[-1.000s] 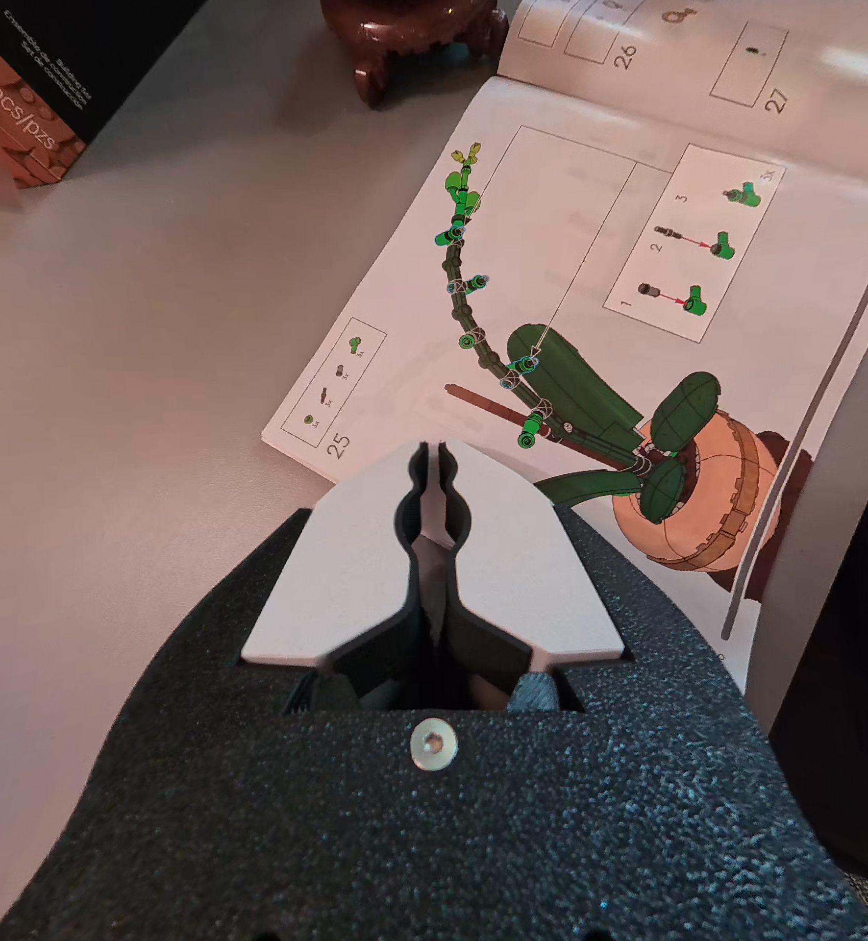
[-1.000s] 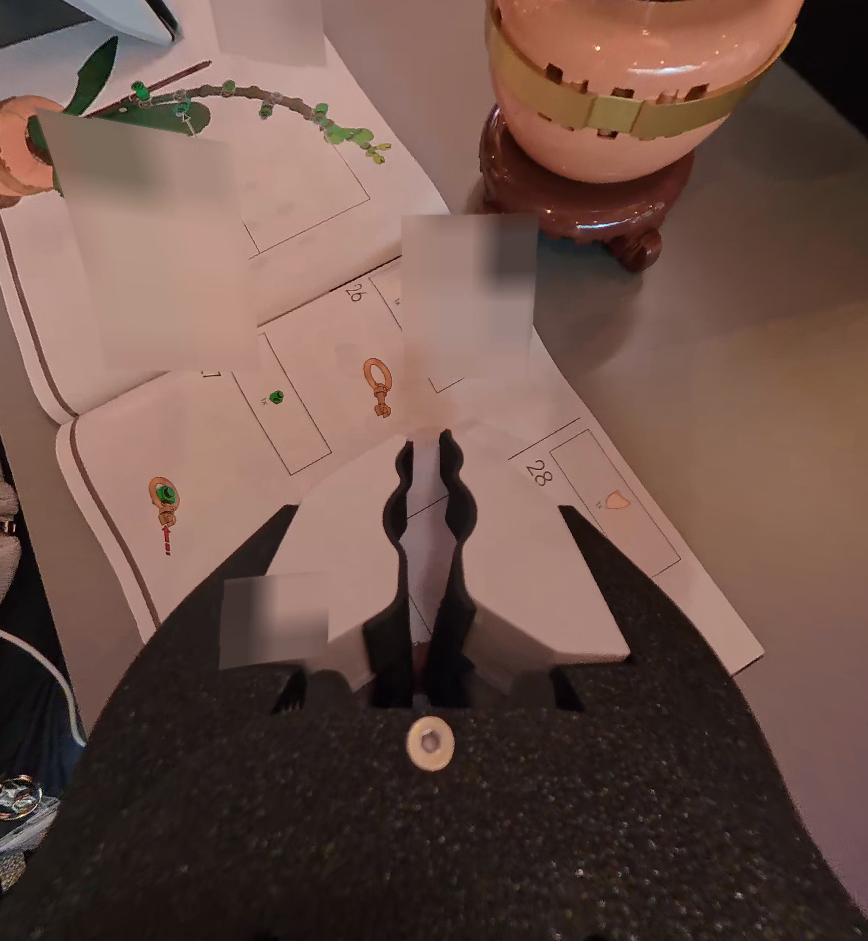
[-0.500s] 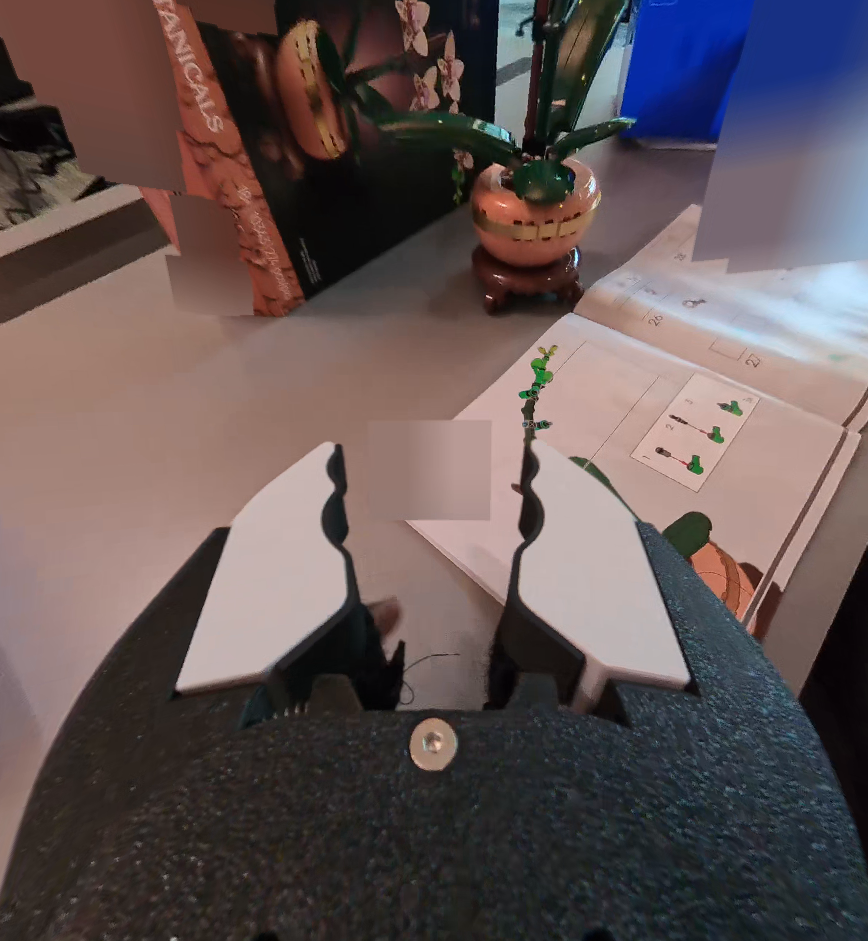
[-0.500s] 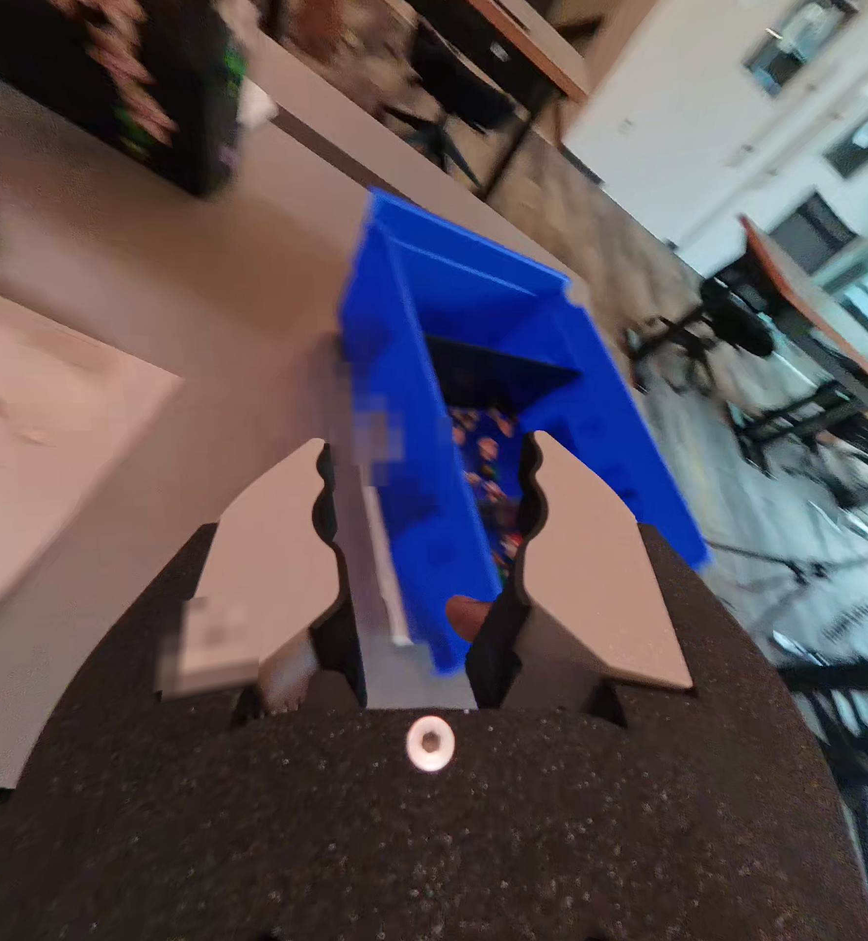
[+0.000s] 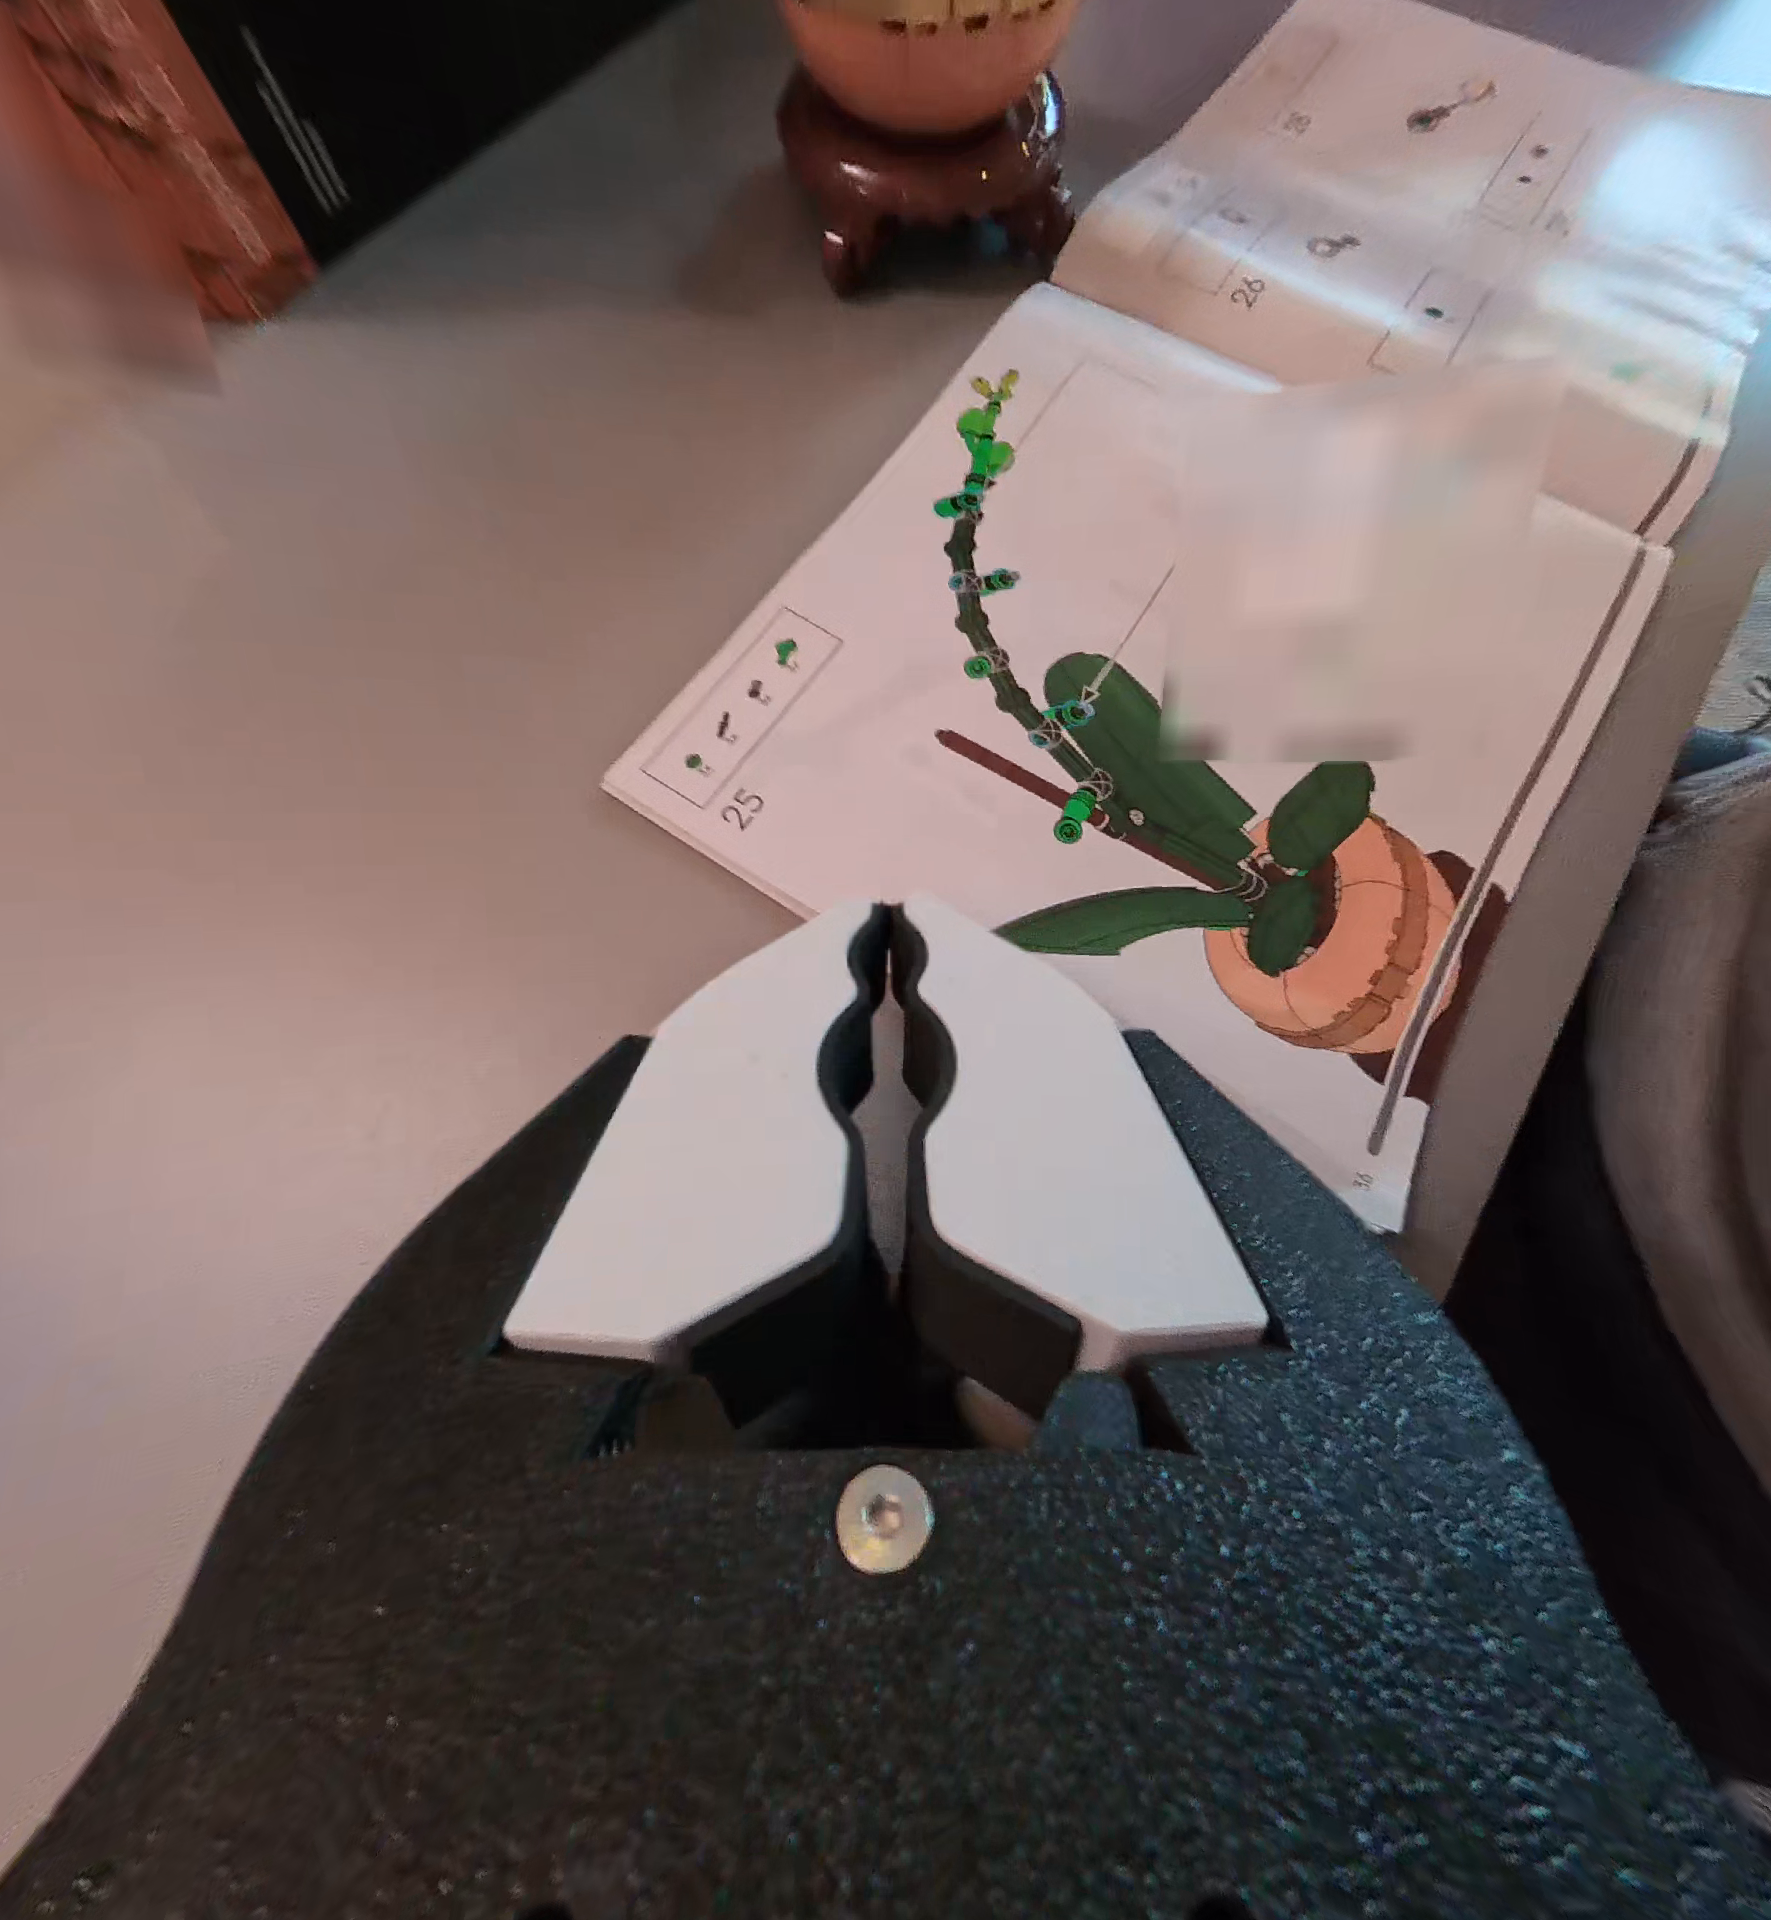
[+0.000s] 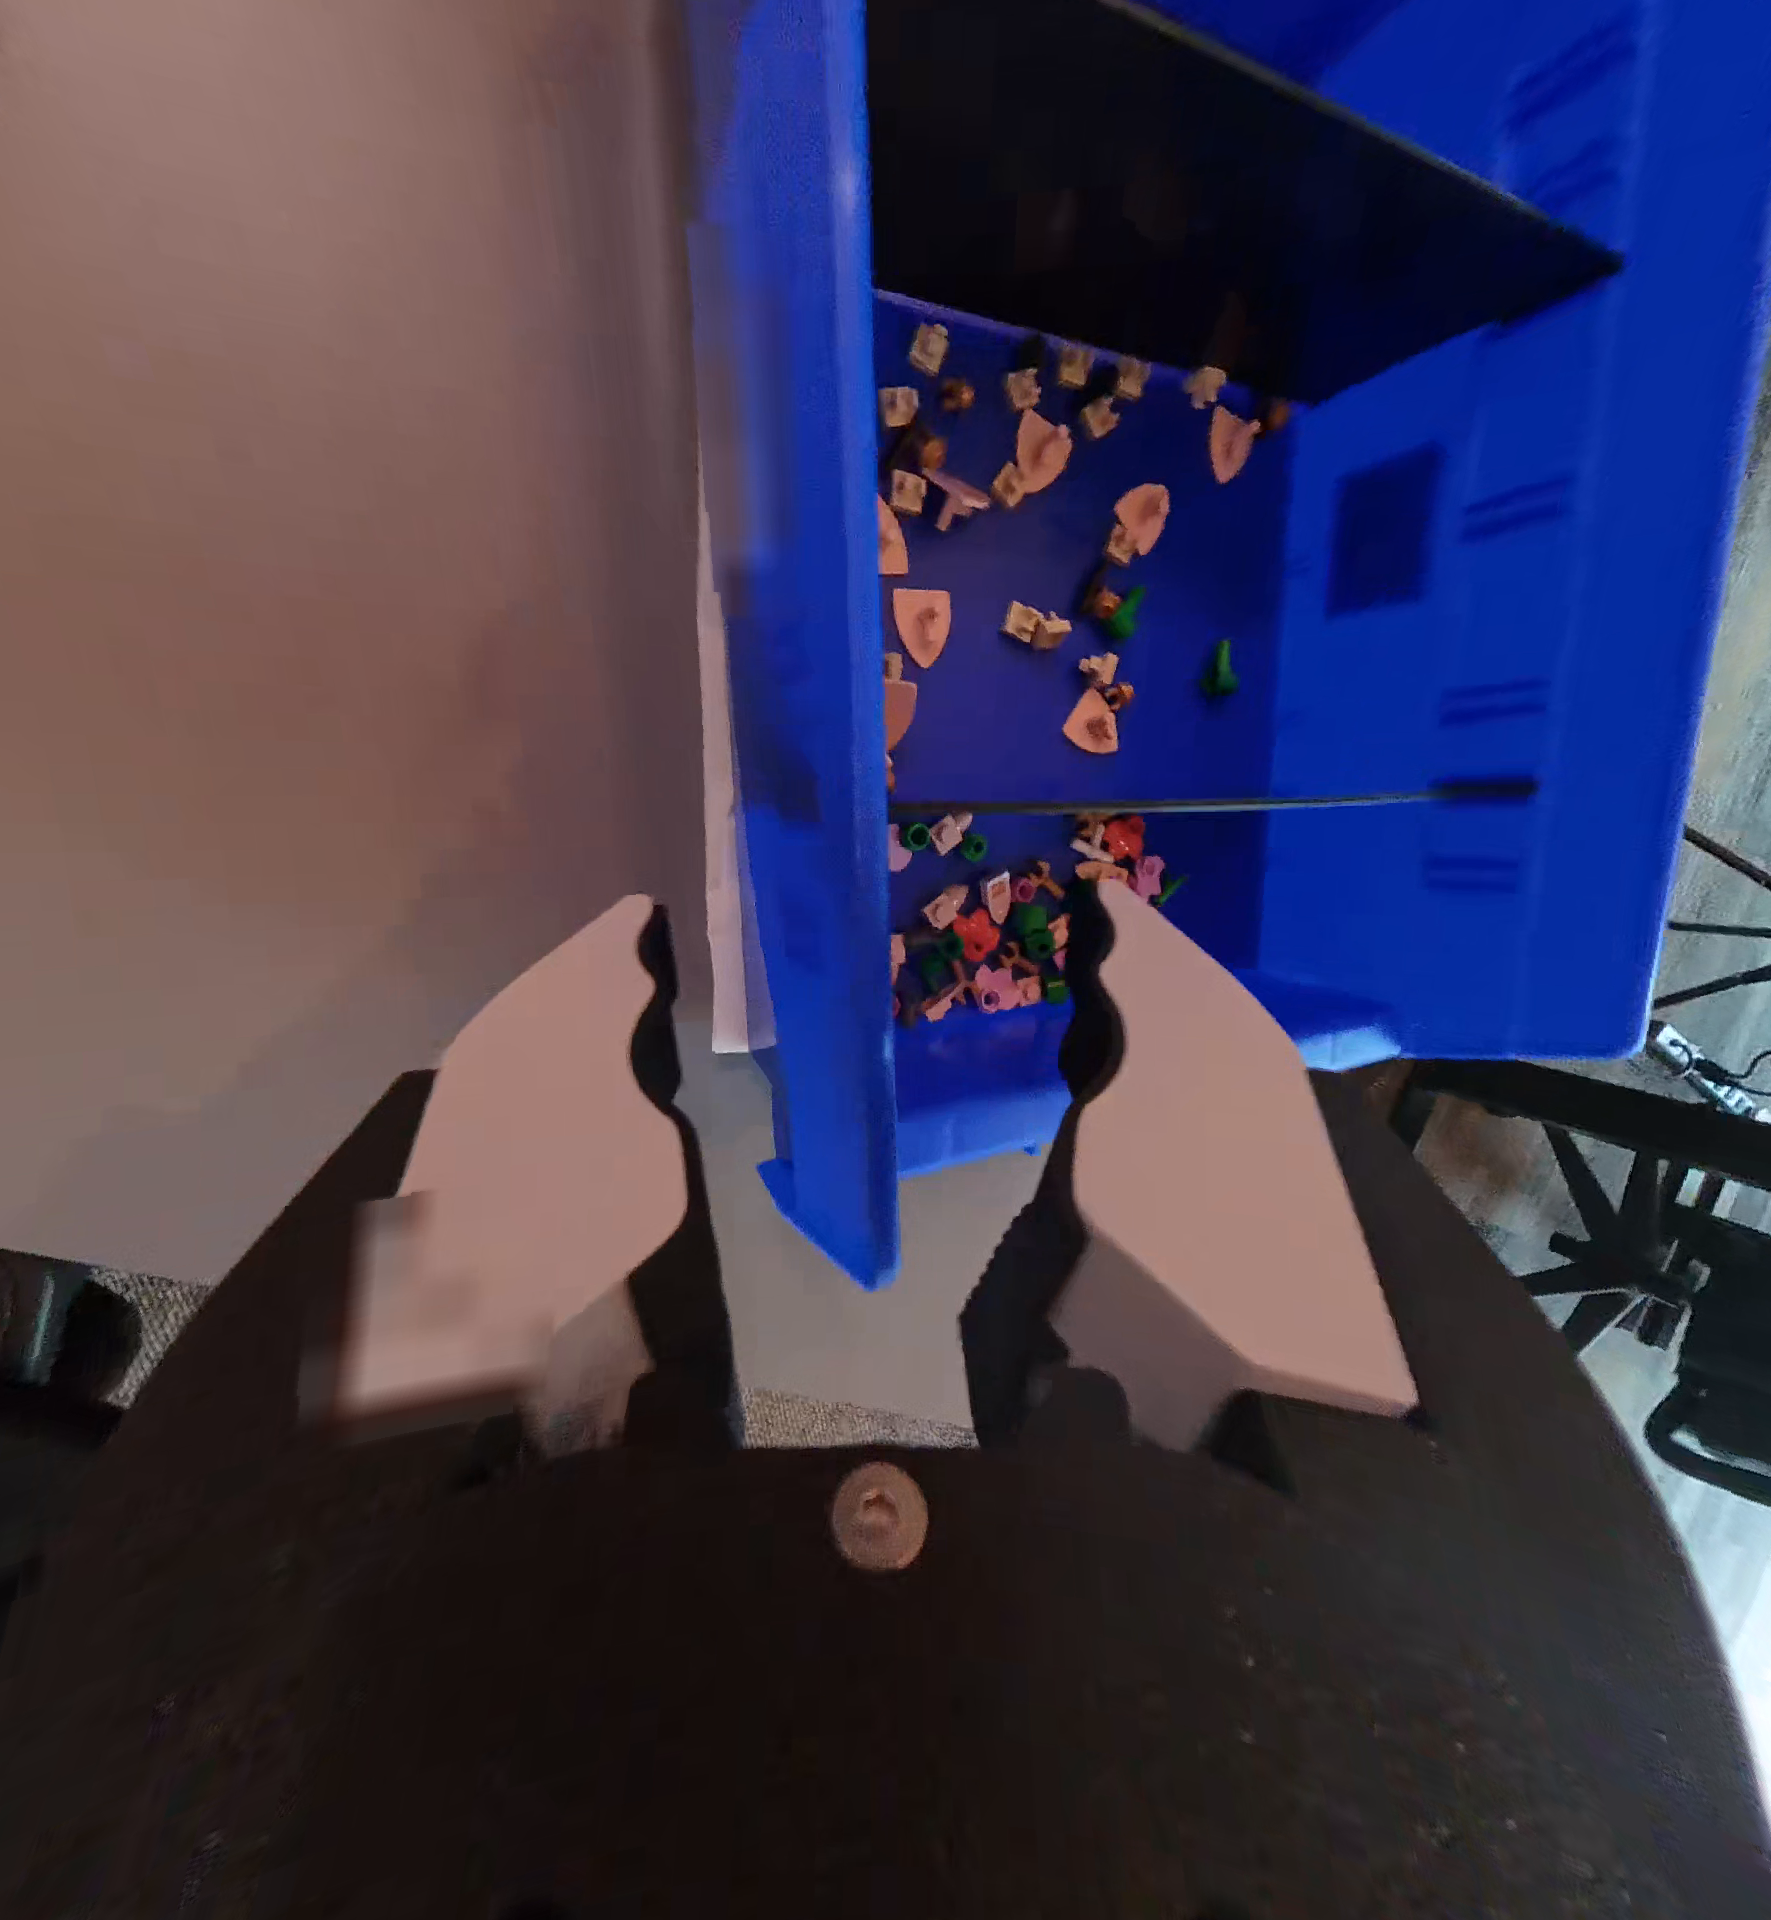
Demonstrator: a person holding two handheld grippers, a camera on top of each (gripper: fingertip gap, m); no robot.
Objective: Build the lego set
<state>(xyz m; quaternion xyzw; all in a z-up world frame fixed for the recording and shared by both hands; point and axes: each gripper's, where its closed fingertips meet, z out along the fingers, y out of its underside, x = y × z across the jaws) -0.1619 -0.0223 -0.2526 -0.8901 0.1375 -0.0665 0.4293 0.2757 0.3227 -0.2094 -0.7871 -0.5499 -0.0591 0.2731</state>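
My left gripper [image 5: 887, 914] has its jaws clenched on nothing, above the near edge of the open booklet [image 5: 1016, 727] on the surface [image 5: 341, 727]. My right gripper [image 6: 876, 914] has its jaws released, straddling the blue bin's [image 6: 808, 623] wall above small bricks [image 6: 1006, 945].

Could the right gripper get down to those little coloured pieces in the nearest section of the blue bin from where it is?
Probably yes. The right gripper is open above the blue bin, whose top is uncovered, and the small pieces lie loose in the near compartment. The bin's wall stands between its fingers, so it would likely need to shift sideways.
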